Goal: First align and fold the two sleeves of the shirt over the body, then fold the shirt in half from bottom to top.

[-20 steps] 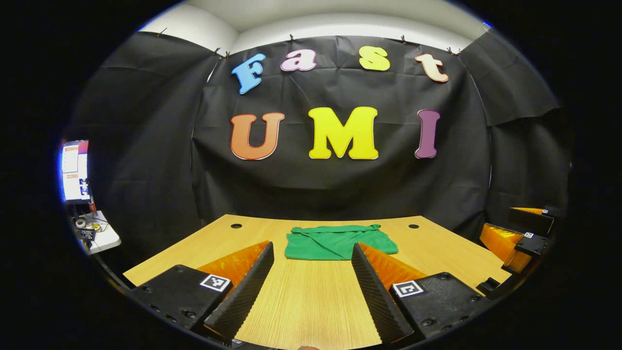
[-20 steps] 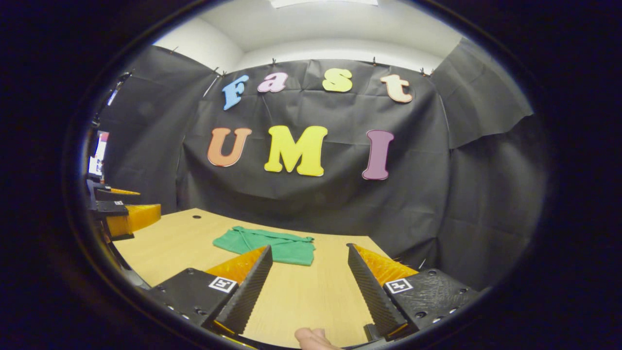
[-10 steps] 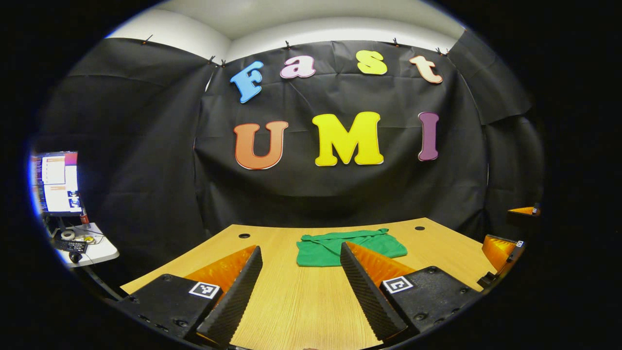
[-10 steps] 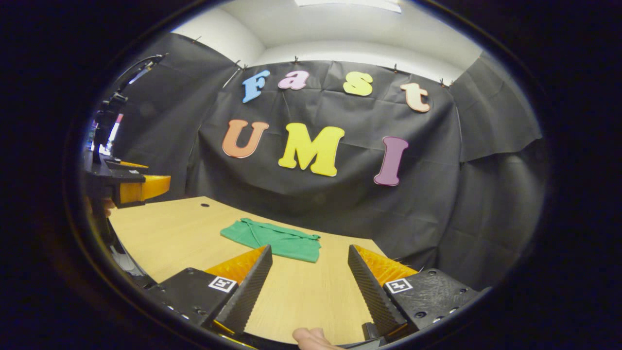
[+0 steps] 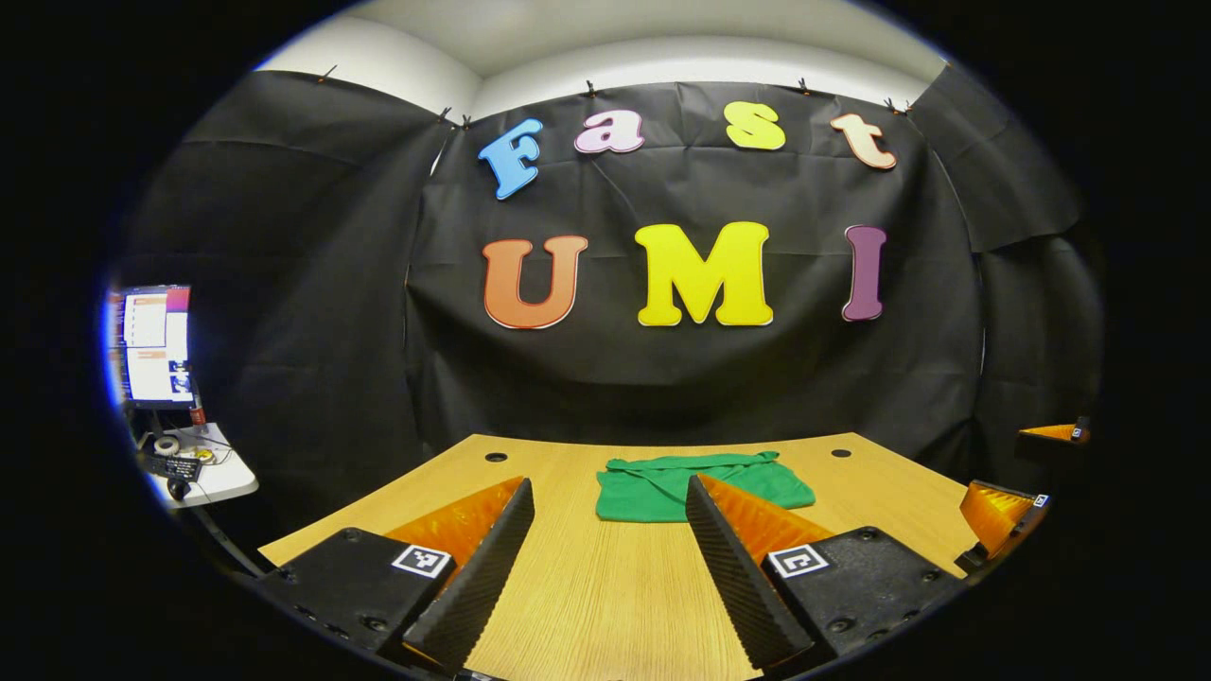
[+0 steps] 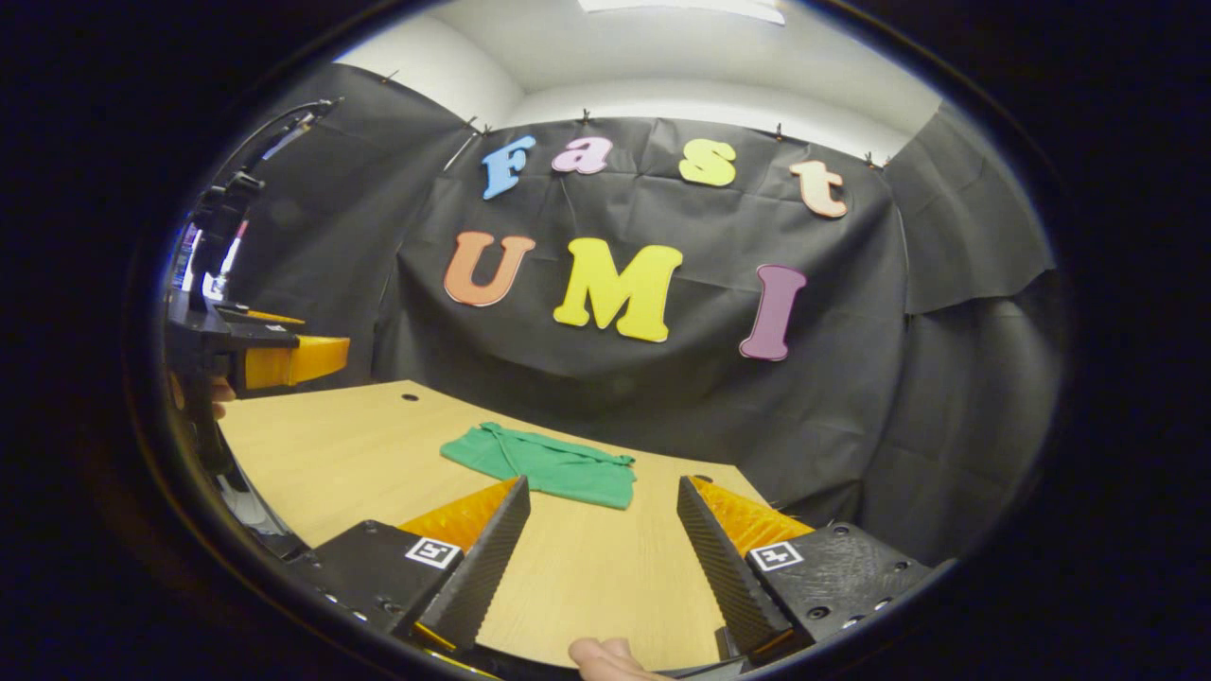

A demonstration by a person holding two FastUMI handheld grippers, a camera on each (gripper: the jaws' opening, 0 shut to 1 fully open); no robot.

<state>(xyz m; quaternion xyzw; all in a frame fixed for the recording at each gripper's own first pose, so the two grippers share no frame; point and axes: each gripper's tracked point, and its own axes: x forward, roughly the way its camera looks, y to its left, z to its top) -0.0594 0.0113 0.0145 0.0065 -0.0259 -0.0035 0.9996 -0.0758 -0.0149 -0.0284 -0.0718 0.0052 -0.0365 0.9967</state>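
Note:
A green shirt (image 5: pixel 683 486) lies folded into a compact rectangle near the far edge of the wooden table (image 5: pixel 605 586); in the right gripper view the same shirt (image 6: pixel 544 465) sits left of centre. My left gripper (image 5: pixel 610 553) is open, held above the near part of the table, well short of the shirt. My right gripper (image 6: pixel 601 558) is open too, also short of the shirt and to its right. In the left gripper view the right gripper (image 5: pixel 1008 506) shows at the far right; in the right gripper view the left gripper (image 6: pixel 274 355) shows at the far left.
Two cable holes (image 5: pixel 496 457) mark the table's far corners. A small white side table (image 5: pixel 203 468) with a monitor (image 5: pixel 151 345) stands left of the table. A fingertip (image 6: pixel 605 654) shows at the bottom of the right gripper view.
Both grippers have drifted slightly, shifting the shirt a little in each view. Both stay open and the shirt has not moved on the table.

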